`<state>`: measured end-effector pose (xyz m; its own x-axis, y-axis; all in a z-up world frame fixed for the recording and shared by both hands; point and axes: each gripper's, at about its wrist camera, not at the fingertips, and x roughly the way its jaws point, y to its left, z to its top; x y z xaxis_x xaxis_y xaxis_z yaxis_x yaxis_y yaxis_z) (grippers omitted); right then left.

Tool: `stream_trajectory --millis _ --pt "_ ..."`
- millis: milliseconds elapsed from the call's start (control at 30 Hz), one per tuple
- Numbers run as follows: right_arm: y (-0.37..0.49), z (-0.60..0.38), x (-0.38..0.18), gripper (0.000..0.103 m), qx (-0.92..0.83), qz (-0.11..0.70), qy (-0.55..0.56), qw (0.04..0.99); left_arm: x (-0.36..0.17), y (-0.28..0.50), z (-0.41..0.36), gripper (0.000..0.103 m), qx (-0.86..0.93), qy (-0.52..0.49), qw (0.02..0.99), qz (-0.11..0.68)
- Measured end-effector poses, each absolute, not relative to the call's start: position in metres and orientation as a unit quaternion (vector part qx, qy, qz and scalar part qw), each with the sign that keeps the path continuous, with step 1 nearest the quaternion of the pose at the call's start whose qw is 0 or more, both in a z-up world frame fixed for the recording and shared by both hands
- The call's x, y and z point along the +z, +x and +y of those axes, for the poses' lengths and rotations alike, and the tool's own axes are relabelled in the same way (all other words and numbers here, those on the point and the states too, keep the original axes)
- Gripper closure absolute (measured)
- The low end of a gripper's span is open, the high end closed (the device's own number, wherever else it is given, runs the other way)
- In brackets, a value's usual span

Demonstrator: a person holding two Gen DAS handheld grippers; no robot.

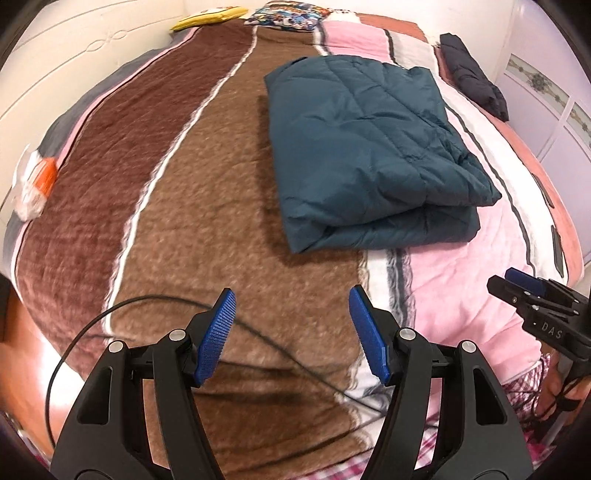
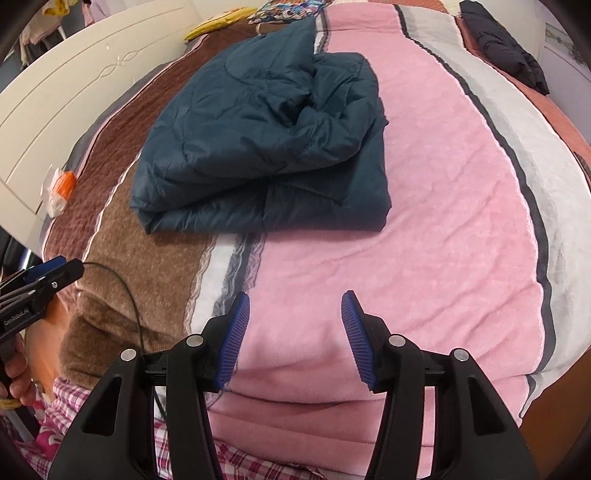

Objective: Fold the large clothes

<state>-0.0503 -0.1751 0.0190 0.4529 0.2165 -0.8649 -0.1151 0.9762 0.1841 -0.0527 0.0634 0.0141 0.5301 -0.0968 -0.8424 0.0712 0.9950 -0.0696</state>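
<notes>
The left gripper hangs over the near end of the bed with its blue ribbed pads spread wide apart and nothing between them; below it lies the light-brown stripe of the blanket. A thin black cable loops across the blanket just beneath the left jaws. The right gripper is positioned beside it, over the pink stripe, with its jaws likewise apart and empty. Each gripper appears at the edge of the other's wrist view, with part of the holding hand visible below the handle, and red-and-white checked fabric shows at the bottom edge. Ahead of both grippers, well apart from the pads, the teal quilted jacket lies folded into a roughly rectangular bundle. It straddles the boundary between the brown and pink stripes, with the upper layer rumpled and a thick fold facing the grippers. At the left edge of the bed, near the white headboard panel, sits a crumpled clear wrapper with an orange item. At the far end lie a yellow object and a colourfully patterned pillow. A dark folded garment rests at the far right edge of the bed.
</notes>
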Motion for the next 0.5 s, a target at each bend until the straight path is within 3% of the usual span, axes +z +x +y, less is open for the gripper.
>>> stream_trajectory --millis 500 --pt "-0.038 -0.165 0.012 0.051 0.075 0.512 0.014 0.855 -0.015 -0.032 0.039 0.04 -0.077 -0.014 0.859 0.506"
